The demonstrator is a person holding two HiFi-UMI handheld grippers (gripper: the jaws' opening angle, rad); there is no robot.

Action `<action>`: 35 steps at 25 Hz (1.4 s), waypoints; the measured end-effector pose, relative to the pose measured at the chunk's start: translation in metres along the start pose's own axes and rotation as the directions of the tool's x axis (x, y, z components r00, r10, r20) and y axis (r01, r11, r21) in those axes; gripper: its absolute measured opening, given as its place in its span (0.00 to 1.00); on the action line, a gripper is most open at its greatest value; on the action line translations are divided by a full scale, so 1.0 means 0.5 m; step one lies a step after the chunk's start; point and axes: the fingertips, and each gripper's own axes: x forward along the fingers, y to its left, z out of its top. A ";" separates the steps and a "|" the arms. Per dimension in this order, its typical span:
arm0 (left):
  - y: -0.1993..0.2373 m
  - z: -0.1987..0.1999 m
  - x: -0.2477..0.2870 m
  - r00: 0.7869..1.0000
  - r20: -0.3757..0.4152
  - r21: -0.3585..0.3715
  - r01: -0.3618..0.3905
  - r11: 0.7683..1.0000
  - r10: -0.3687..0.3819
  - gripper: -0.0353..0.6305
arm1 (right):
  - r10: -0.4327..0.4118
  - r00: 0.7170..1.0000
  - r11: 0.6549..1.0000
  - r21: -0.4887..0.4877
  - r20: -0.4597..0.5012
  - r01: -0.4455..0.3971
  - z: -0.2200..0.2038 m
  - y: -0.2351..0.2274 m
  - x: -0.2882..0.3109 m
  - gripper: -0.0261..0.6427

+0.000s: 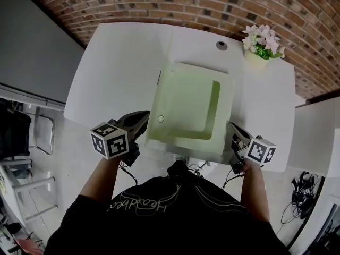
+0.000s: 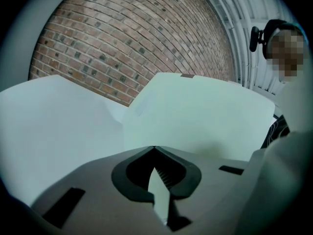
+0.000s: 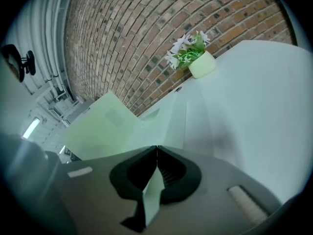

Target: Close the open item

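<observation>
Overhead, shows a pale green box (image 1: 188, 108) open on the table (image 1: 122, 62), left gripper (image 1: 139, 118) just beside its near-left edge, right gripper (image 1: 234, 129) by its near-right corner. Along the left gripper: jaws pressed together on nothing, facing a raised pale panel (image 2: 195, 116). Along the right gripper: tips likewise together, empty; flowerpot (image 3: 195, 58) far right. Probably handles light, thin-walled, slightly flexible; best pushed gently at that panel's free edge

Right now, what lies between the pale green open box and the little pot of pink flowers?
Only bare white tabletop separates the pale green open box and the cream flowerpot, seen in head view.
</observation>
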 end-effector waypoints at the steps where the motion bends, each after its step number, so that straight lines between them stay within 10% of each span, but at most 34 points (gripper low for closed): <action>1: 0.002 0.000 0.001 1.000 0.001 -0.001 -0.002 1.000 0.002 0.06 | 0.009 1.000 1.000 0.001 -0.003 -0.009 0.001 0.002 0.002 0.05; 35: 0.020 -0.004 0.025 0.998 -0.011 0.009 -0.059 0.998 0.059 0.06 | 0.076 0.992 0.995 -0.054 -0.101 -0.082 -0.005 0.057 0.102 0.05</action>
